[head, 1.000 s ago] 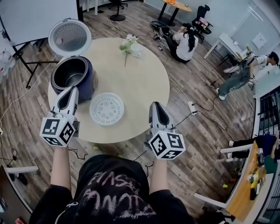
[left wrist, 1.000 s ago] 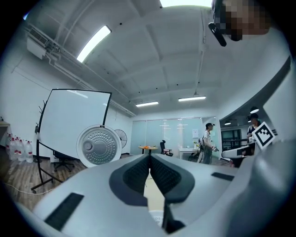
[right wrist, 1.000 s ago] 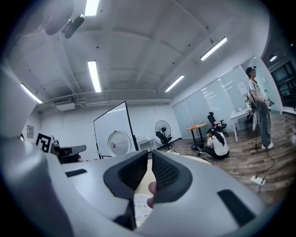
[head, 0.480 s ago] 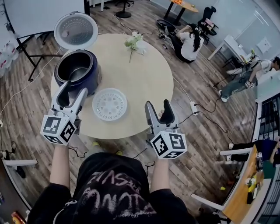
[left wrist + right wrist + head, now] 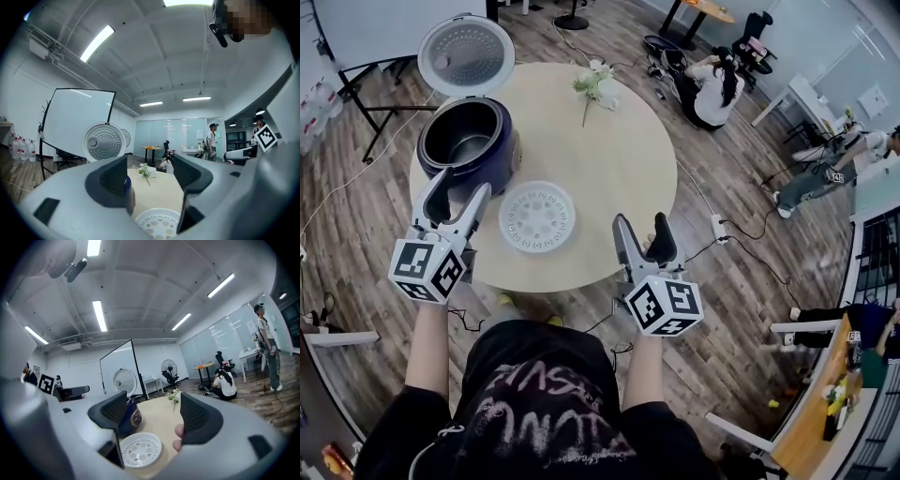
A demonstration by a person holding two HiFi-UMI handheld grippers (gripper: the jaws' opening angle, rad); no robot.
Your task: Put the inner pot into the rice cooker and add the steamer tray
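Change: both pairs of jaws, together a second ago, have just been opening.
Left gripper [image 5: 461, 187]: jaws apart, empty, just before the rice cooker [image 5: 469, 142].
Right gripper [image 5: 641, 225]: jaws apart, empty, at the table [image 5: 609, 159] edge.
Steamer tray [image 5: 536, 217]: on the table between the grippers, touching neither.
Writing: cooker's badge too small to read.
Orientation: round tray flat, holed face up.

— Where's the rice cooker [image 5: 470, 142]?
— On the left side of the desk [image 5: 619, 164], with the inner pot [image 5: 469, 148] inside it and its lid [image 5: 466, 54] raised behind.
— And the steamer tray [image 5: 537, 217]?
— Flat on the desk, just right of the cooker, nearer the front edge.
— Anything else there?
— Flowers [image 5: 594, 86] at the far edge, well apart from the tray
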